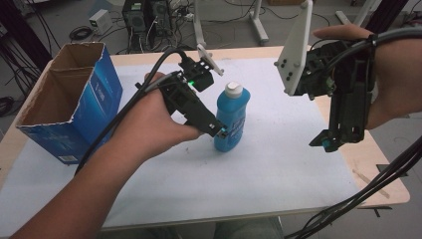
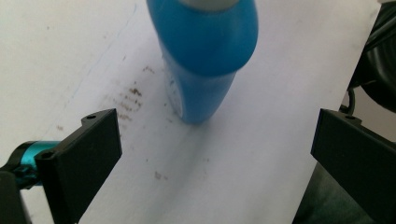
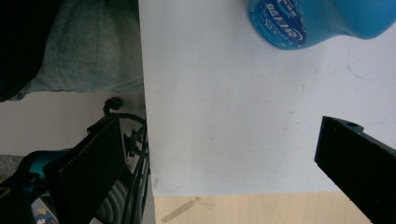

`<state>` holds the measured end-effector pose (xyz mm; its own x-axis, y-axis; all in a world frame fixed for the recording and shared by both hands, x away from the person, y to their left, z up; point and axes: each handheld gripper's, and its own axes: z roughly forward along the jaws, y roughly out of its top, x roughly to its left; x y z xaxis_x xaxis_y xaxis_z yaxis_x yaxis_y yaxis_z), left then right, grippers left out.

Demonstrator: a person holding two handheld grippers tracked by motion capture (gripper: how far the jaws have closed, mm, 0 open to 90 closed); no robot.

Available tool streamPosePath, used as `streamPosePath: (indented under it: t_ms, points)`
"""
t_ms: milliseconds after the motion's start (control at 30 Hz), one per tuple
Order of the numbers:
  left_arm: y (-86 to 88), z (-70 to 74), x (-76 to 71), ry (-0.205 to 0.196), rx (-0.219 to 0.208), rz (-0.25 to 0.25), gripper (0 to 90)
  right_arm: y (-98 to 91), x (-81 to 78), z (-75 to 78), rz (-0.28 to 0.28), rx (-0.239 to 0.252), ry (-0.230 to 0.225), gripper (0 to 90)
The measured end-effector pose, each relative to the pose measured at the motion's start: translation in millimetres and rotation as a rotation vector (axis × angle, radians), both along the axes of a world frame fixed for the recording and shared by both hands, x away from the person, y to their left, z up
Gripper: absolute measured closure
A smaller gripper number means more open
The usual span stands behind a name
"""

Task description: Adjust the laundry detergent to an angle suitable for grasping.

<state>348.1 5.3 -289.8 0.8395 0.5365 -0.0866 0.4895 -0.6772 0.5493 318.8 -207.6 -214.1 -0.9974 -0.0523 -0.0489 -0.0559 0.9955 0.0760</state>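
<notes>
A blue bottle (image 1: 232,118) with a white cap stands upright near the centre of the high view, on the white sheet (image 1: 259,164) that covers the counter (image 1: 383,186). The left gripper (image 1: 222,132) sits just left of the bottle's lower body, its tip right beside it. In the left gripper view its fingers (image 2: 84,154) are spread wide apart, with the bottle (image 2: 205,56) at top centre ahead of the gap, not yet between them. The right gripper (image 1: 326,143) hangs at the right of the high view, well apart from the bottle, pointing down; its fingers (image 3: 357,158) are also wide apart, holding nothing. An open blue cardboard box (image 1: 69,102) stands at the left of the high view.
</notes>
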Motion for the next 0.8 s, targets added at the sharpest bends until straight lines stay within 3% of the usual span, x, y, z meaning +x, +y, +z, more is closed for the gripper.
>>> streamPosePath:
  t_ms: [300, 400, 633, 800]
  points:
    - [-18.5, -4.6, 3.5, -0.032, -0.017, 0.009, 1.7, 0.2, -0.1, 1.7, -0.006, 0.002, -0.001, 1.0]
    - [-28.7, -7.5, 7.7, -0.05, -0.041, 0.03, 1.7, -0.1, -0.5, 3.0, -0.007, 0.003, -0.001, 1.0]
    - [-38.5, -14.3, 11.1, -0.091, -0.027, 0.057, 1.7, -0.4, 0.8, 2.1, -0.013, 0.001, 0.003, 1.0]
    - [-42.8, -14.9, 12.0, -0.117, -0.06, 0.075, 1.7, 0.6, 1.4, 2.7, -0.011, 0.004, 0.001, 1.0]
